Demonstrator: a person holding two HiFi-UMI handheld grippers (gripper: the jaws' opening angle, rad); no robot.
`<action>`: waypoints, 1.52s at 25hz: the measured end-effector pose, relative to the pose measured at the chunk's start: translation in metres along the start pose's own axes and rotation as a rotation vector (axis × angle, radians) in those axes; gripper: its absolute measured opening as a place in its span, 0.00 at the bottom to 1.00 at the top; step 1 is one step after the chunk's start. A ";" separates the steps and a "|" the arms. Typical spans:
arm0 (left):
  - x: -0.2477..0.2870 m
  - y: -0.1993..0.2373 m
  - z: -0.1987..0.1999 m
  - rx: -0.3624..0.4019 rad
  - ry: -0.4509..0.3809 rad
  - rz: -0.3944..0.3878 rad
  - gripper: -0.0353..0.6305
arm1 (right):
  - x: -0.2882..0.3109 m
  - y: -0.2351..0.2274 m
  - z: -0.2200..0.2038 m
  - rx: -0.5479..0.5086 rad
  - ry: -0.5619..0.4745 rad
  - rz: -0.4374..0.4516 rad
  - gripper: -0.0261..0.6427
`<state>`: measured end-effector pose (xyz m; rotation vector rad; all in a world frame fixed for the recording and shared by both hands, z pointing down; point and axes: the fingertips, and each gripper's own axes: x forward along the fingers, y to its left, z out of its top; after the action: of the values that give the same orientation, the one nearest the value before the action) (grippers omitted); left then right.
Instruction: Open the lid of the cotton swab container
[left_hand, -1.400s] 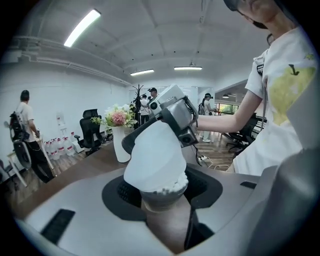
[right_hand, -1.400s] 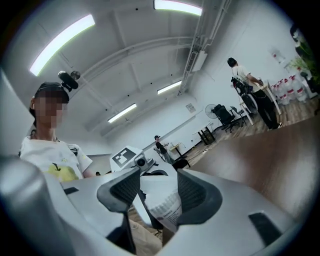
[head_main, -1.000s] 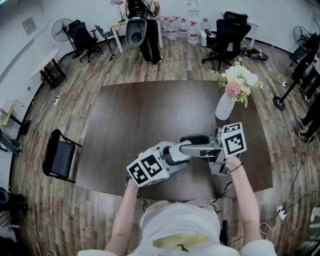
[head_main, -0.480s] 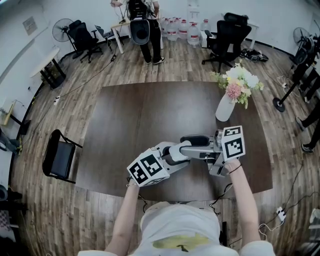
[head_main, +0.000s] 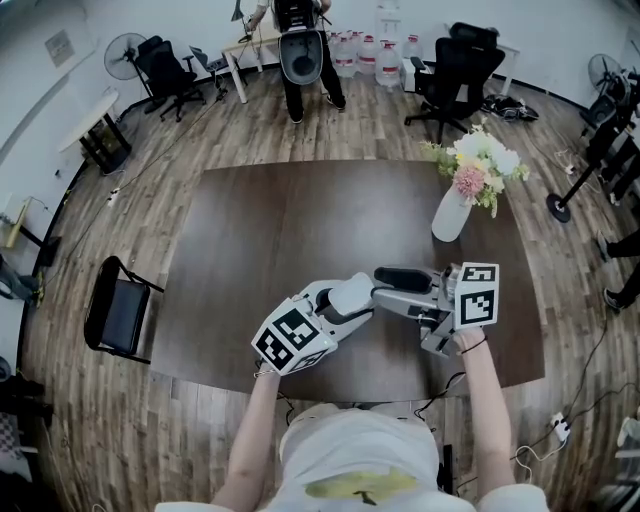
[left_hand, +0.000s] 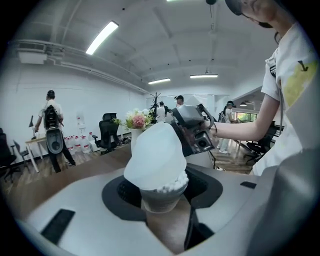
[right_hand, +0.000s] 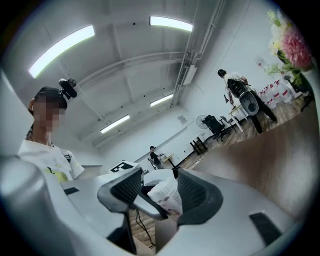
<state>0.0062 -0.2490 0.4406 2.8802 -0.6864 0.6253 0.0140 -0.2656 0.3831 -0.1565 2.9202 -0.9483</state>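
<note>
In the left gripper view, my left gripper (left_hand: 162, 200) is shut on the clear cotton swab container (left_hand: 159, 196), whose white swab tips show at the rim. Its white lid (left_hand: 154, 154) stands tilted up off the rim on the near side. The right gripper (left_hand: 196, 131) sits just behind the lid. In the right gripper view, my right gripper (right_hand: 160, 192) has the lid (right_hand: 168, 198) between its jaws, touching the pads. In the head view both grippers meet over the table's front, left gripper (head_main: 343, 302) and right gripper (head_main: 382, 284), with the lid (head_main: 353, 294) between them.
A white vase of flowers (head_main: 450, 215) stands on the dark brown table (head_main: 280, 230) at the back right. A black chair (head_main: 120, 315) sits off the table's left edge. A person (head_main: 300, 50) and office chairs are beyond the far edge.
The right gripper has shifted a little right and toward me, and the lid has swung up. The left gripper turned slightly. The person at the back has stepped right.
</note>
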 end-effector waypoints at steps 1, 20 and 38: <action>0.000 0.004 -0.001 -0.011 -0.001 0.024 0.38 | -0.002 -0.002 -0.001 -0.017 -0.001 -0.022 0.38; -0.027 0.057 -0.026 -0.183 -0.059 0.408 0.38 | -0.044 -0.051 -0.010 -0.249 -0.149 -0.475 0.07; -0.046 0.076 -0.037 -0.220 -0.094 0.547 0.38 | -0.074 -0.071 -0.012 -0.311 -0.261 -0.675 0.07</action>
<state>-0.0788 -0.2907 0.4559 2.5256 -1.4770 0.4281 0.0917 -0.3074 0.4368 -1.2335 2.7601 -0.4447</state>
